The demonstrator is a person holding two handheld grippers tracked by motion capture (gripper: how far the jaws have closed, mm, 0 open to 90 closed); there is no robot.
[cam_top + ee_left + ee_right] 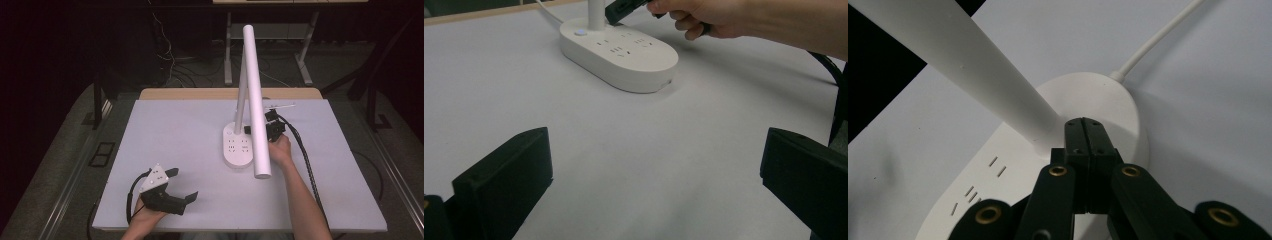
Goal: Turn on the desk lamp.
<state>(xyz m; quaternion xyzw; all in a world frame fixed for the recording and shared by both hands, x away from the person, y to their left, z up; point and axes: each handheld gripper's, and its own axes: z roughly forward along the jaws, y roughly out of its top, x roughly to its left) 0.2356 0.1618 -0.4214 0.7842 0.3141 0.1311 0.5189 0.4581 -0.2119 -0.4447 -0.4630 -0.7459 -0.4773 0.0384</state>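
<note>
Your right hand-held gripper (267, 129) has its jaws pressed fully together with nothing between them, and the tips sit on or just above the white lamp base (237, 145), right at the foot of the upright stem (240, 95). In the right gripper view the closed tips (1084, 131) meet the base top just beside the stem; contact or a hair above, can't tell. The round button (581, 33) on the base sits near that spot, so this reads as a press on the lamp switch, tips used as a poker. Lamp head (256, 95) looks unlit, so judge the switch step as under way, not confirmed done.

The lamp stands right of the desk's (165, 145) centre, nearer the far edge, its cord (1158, 40) running off toward the far edge.

Your left hand-held gripper (170, 192) rests near the front left corner of the desk, jaws spread wide, empty, well apart from the lamp. Left to do: finish the press, check the light, pull the right hand clear.
</note>
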